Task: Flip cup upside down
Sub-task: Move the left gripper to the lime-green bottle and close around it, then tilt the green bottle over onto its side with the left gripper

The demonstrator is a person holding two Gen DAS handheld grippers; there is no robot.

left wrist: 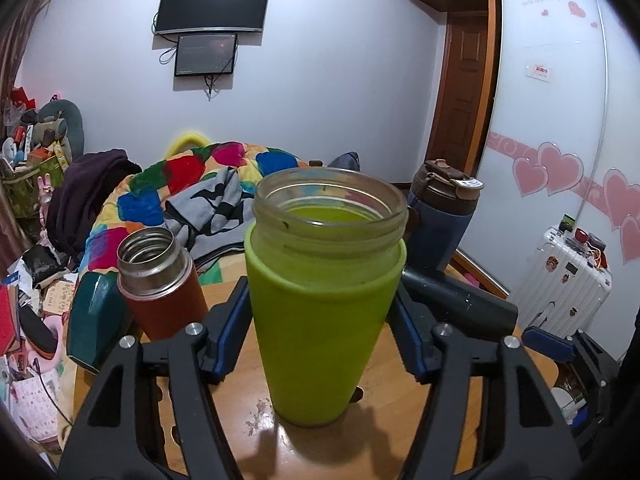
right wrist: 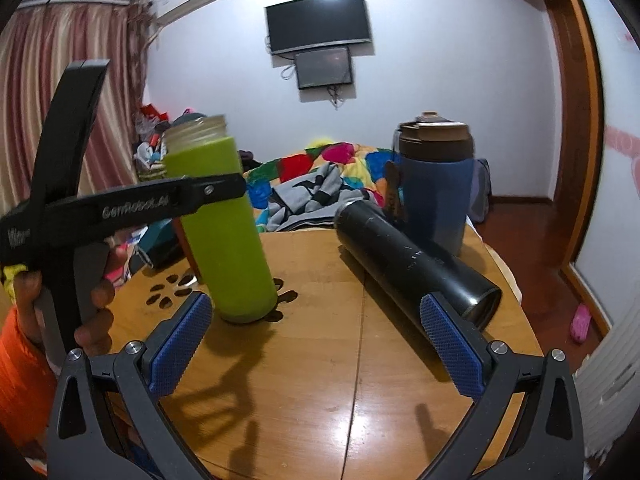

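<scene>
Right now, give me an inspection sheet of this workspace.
Surface: round wooden table, cut-out holes near the green cup, specks on top.
Job's things: green cup upright, mouth up, glass rim bare, not yet flipped.
Clutter: red flask open and upright; black flask on its side; blue bottle upright, lidded.
Grippers: left tool shut on the green cup's sleeve; right tool open, empty, by the black flask.
Cables: wires hang under the wall screens.
Surroundings: bed with colourful quilt, suitcase, curtains.
</scene>
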